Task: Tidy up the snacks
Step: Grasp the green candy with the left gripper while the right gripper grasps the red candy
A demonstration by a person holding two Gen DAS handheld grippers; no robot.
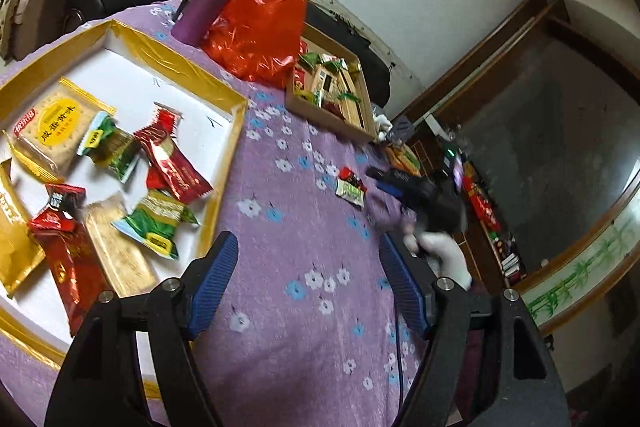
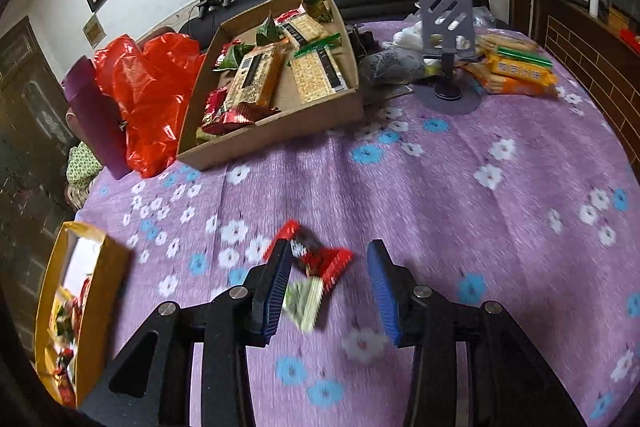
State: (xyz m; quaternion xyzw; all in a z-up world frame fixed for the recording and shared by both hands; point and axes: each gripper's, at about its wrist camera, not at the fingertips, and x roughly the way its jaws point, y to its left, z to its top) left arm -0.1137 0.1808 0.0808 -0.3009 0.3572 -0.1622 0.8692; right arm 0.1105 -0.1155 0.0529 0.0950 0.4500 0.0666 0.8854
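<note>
Two loose snacks lie on the purple floral tablecloth: a red packet (image 2: 320,257) and a green-white packet (image 2: 306,301), touching each other. They also show in the left wrist view, red (image 1: 349,174) above green (image 1: 351,193). My right gripper (image 2: 332,259) is open, its jaws either side of the packets just above them. It appears blurred in the left wrist view (image 1: 416,195). My left gripper (image 1: 308,251) is open and empty over bare cloth, beside the gold-rimmed tray (image 1: 236,131) that holds several red, green and gold packets.
A cardboard box (image 2: 280,131) with several snacks stands at the back, next to a red plastic bag (image 2: 152,87) and a purple bottle (image 2: 96,115). A grey phone stand (image 2: 450,59) and biscuit packs (image 2: 520,67) are at the far right. The gold tray's edge (image 2: 108,267) is at my left.
</note>
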